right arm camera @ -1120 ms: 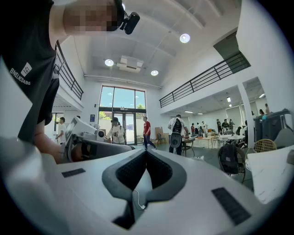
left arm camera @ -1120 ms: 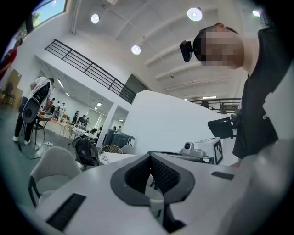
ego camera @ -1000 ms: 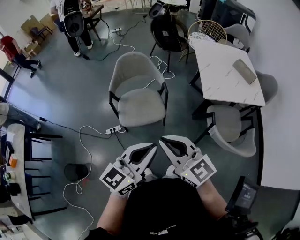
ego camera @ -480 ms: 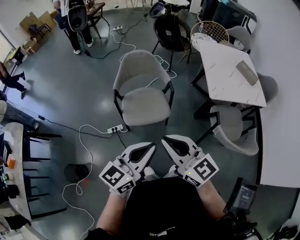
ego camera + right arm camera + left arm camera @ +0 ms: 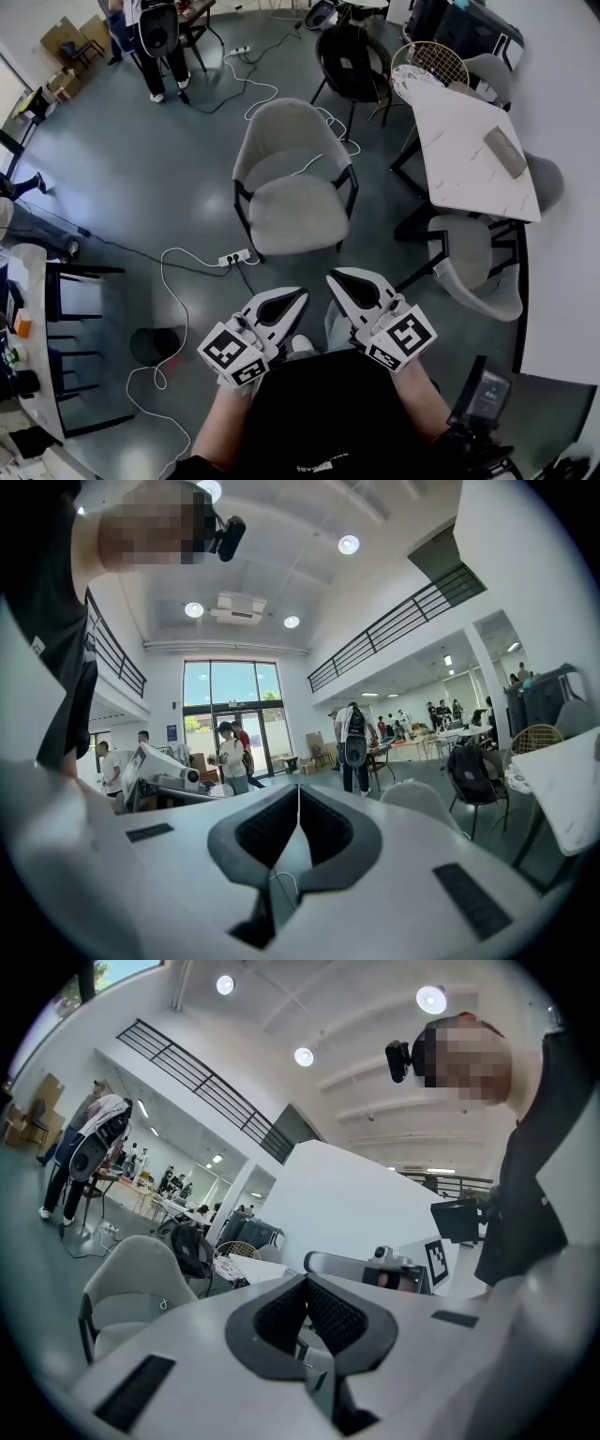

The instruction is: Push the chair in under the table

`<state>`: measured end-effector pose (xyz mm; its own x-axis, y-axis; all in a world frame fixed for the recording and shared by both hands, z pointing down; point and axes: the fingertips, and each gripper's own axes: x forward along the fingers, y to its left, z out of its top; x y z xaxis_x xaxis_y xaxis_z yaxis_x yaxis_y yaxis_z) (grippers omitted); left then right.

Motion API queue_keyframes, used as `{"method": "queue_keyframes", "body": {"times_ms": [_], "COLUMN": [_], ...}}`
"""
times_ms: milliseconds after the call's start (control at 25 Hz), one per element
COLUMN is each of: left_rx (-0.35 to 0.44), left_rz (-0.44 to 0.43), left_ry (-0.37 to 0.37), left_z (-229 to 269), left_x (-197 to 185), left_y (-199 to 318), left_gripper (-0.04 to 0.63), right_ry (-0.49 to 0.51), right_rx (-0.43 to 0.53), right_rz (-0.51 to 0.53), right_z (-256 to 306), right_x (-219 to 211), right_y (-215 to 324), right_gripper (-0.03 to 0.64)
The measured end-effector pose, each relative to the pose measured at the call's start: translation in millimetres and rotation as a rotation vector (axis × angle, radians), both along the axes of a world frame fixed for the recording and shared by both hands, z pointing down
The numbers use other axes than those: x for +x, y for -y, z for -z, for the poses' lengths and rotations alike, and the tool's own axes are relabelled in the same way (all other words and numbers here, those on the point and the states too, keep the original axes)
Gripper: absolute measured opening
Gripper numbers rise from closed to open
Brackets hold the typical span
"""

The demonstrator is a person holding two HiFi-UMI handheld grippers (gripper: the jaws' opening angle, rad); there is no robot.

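Note:
A grey armchair (image 5: 295, 183) stands alone on the dark floor, well apart from the white marble table (image 5: 473, 150) at the right. It also shows in the left gripper view (image 5: 127, 1288) and in the right gripper view (image 5: 422, 803). My left gripper (image 5: 302, 292) and right gripper (image 5: 330, 277) are held side by side close to my body, short of the armchair's front edge. Both point level at it and are shut with nothing between the jaws. Neither touches the chair.
A second grey chair (image 5: 473, 262) sits partly under the table's near end, and a grey box (image 5: 506, 153) lies on the top. A power strip (image 5: 230, 258) and white cables cross the floor before the armchair. A black chair (image 5: 352, 61) and a person (image 5: 155, 37) stand beyond.
I have stepped forward: the armchair and table look slightly larger and further right. Both grippers stay shut, side by side. The person in red at the left has gone out of view.

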<state>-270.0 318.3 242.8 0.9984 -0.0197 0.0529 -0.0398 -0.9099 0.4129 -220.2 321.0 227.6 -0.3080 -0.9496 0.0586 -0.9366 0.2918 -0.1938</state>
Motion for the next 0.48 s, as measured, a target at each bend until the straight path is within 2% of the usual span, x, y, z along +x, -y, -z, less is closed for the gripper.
{"method": "queue_keyframes", "body": {"times_ms": [200, 480], "left_rx": [0.01, -0.003], "left_rz": [0.024, 0.097], "left_ry": [0.028, 0.045], "left_z": [-6, -11], "left_x": [26, 88], "left_y": [31, 94], "left_gripper": [0.006, 0.006], "right_ry": [0.032, 0.052], "right_rx": [0.025, 0.027], "right_rz": [0.04, 0.097], "right_z": [1, -2], "right_x": [26, 89], "right_y": [37, 96], "right_gripper": [0.012, 0.012]}}
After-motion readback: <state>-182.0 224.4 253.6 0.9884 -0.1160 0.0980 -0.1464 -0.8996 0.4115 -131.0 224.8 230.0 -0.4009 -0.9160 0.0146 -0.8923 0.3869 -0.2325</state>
